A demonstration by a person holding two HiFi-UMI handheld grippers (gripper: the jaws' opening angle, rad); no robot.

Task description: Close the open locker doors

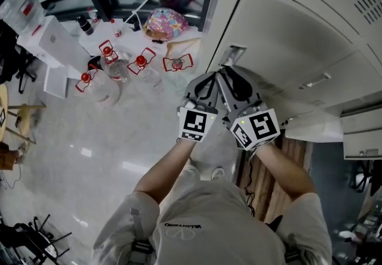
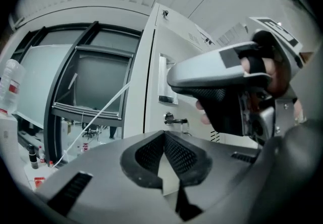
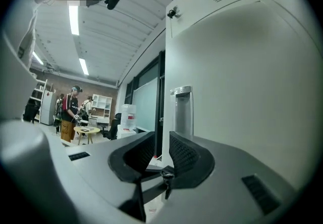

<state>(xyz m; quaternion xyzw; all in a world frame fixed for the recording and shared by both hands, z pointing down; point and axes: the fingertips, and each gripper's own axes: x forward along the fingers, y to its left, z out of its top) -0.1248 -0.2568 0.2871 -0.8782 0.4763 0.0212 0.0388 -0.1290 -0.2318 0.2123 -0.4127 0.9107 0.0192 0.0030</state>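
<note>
Locker bank [image 1: 310,31] fills the right side of the head view: pale grey, vent slots near the top. The locker door [image 3: 242,81] you're working on stands right in front of both grippers. In the right gripper view its vertical edge runs just left of the jaws, and I can't tell whether it sits flush with the frame. The floor [image 1: 89,156] on your left is glossy, with a cluster of red-capped water jugs [image 1: 110,70] well apart from the lockers. Your left gripper [image 2: 164,137] points level at the door face, jaws fully together and holding nothing. Your right gripper [image 3: 161,142] is just beside it on the right, also level. Its jaws stand partway apart, with nothing between the pads. In the head view both sets of tips sit near the door edge; I can't tell if they touch it. The metal handle recess [image 3: 182,109] shows just beyond your right gripper's jaws. A label holder [image 2: 165,79] is on the door above your left gripper's tips. Below that is a small lock with a key [image 2: 174,119].
</note>
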